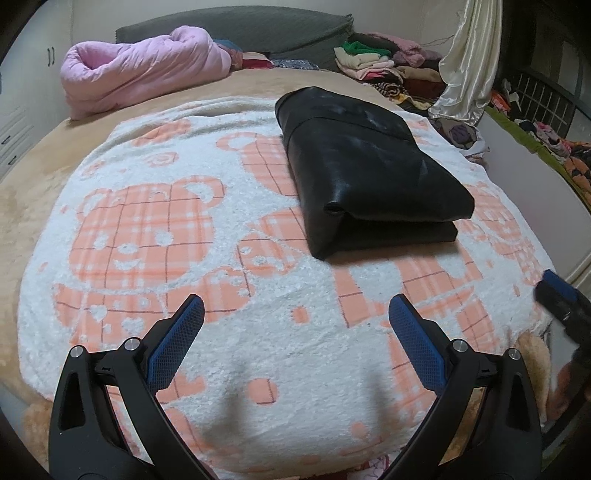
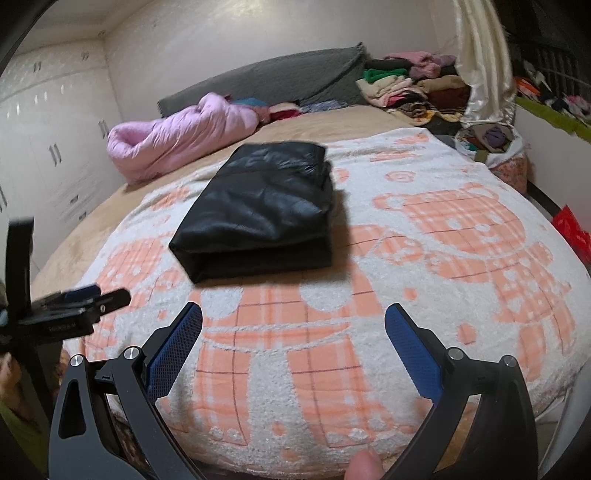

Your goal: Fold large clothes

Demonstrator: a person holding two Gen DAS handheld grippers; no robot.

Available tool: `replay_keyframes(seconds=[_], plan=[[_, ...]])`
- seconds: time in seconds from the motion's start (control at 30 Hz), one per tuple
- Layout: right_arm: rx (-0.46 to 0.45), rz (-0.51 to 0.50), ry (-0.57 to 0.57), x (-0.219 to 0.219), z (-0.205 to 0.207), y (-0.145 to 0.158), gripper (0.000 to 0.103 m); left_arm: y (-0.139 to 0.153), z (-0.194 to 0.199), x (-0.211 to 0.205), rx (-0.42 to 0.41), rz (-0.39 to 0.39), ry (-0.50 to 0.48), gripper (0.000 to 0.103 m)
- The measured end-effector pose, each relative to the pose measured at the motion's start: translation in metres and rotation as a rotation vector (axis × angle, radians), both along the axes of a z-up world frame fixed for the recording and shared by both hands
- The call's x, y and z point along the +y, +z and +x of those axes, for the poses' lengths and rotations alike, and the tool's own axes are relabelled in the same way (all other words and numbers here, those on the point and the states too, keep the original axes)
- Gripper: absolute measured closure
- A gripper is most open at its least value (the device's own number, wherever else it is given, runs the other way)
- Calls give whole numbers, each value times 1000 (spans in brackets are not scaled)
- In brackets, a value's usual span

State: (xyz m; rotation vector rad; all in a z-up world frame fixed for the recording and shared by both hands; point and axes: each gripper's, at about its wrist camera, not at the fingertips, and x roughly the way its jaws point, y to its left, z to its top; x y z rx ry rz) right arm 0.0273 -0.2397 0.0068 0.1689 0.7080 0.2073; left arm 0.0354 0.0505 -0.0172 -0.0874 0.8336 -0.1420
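as far as these views show, the fold itself looks complete and the step in hand is the release and pull-back, a judgement from how things lie. the bed (image 1: 44, 206) carries a white blanket with orange bears (image 1: 155, 236), and on the far middle of that blanket lies the black garment (image 1: 369, 173), folded into a thick, squared bundle of stacked layers with a rounded fold facing the cameras. its long axis runs from the near edge of the bed away toward the grey headboard (image 1: 236, 29), angled somewhat to the right in the left wrist view; the open layered edge shows at the near right corner. a pink quilt (image 1: 140, 70) sits bunched at the far left, and a pile of clothes (image 1: 373, 59) at the far right, both well apart from the bundle. the left hand-held gripper (image 1: 295, 332) hangs over the near blanket with fingers spread wide and nothing between them; the right hand-held gripper (image 2: 293, 336) likewise stands apart and empty, near the bundle but not touching. the next move likely calls for setting the bundle aside, or fetching another piece from the pile.
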Motion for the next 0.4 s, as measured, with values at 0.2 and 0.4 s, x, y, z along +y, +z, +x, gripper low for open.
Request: replay_keyframes(seconds=[0.2,0.4], plan=[[-51,22,-263,-89,-20,10,4,-7,17,38,41,-13,82,9],[82,-173,-896,-285,-69,-28,4,-24,72,182,111,51,371,9]])
